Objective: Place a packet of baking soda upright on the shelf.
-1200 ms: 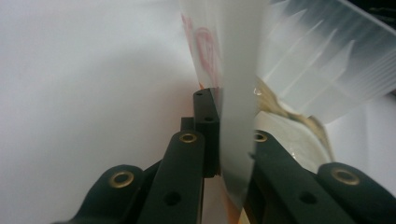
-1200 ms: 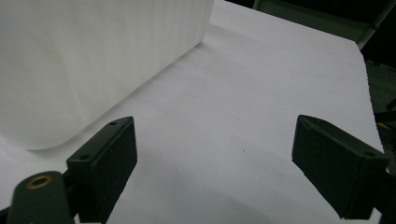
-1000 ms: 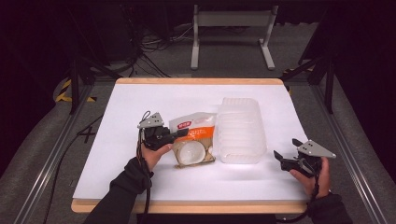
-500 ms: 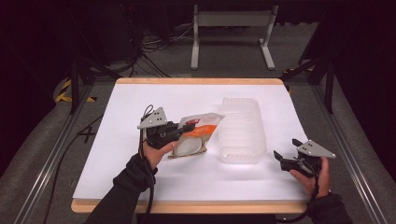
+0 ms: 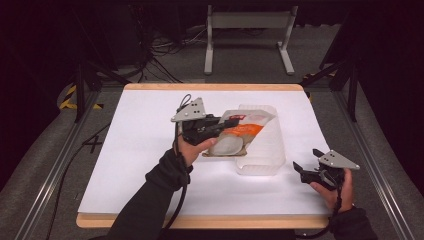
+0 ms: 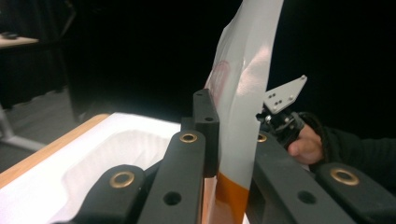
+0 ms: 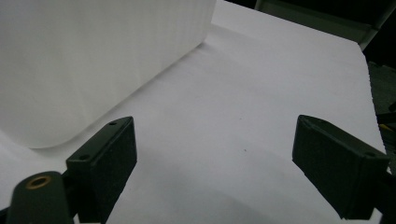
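The left gripper [image 5: 227, 126] is holding a bag [image 5: 235, 137], with its jaws pinching one edge of it. In the left gripper view the thin white and orange sheet of the bag [image 6: 243, 93] is standing up between the two black jaws, which are pressing on it from both sides. The bag is hanging off the surface, over the near left part of a clear tray [image 5: 265, 150]. Its long side is running out from the jaws to the right, across the tray. So the tray is lying right under and beside the bag, and the left hand is the one close to it. I think the bag is meant to go into the tray, but no one has said so. The right gripper [image 5: 303, 170] is waiting near the right front corner of the surface, well apart from the bag. Its jaws are wide apart with nothing between them, and the tray wall [image 7: 84, 60] is just ahead of them. The surface [image 5: 140, 150] is white with a wood rim. The room around it is dark, with cables [image 5: 165, 55] and a metal stand [image 5: 247, 35] on the floor behind.
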The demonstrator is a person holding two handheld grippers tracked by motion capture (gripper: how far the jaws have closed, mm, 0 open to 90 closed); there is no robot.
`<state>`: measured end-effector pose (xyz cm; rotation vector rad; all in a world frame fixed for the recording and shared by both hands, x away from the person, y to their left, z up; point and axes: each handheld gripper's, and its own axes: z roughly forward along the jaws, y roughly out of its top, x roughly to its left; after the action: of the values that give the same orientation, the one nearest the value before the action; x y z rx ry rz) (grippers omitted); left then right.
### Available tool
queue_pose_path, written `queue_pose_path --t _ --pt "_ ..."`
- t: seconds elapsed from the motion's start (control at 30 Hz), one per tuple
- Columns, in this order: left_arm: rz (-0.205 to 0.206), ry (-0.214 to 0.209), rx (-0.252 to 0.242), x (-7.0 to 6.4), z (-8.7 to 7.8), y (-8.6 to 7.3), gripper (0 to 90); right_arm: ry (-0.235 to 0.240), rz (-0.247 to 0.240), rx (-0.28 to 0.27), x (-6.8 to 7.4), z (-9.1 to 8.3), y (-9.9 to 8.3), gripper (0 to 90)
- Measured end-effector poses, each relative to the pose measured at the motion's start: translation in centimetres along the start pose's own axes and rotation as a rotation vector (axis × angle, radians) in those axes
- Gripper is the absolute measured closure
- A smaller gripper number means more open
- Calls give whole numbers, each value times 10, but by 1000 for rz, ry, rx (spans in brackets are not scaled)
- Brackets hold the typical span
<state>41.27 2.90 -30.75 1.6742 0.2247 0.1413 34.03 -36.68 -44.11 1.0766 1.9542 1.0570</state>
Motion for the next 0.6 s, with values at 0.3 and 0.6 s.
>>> queue_pose_path --t 0.3,0.6 --pt "7 -78 -23 -3 56 5 897 3 0 -3 0 0 0 146" --pt "-50 -133 -52 -3 90 -19 897 10 -3 -7 -1 -1 0 145"
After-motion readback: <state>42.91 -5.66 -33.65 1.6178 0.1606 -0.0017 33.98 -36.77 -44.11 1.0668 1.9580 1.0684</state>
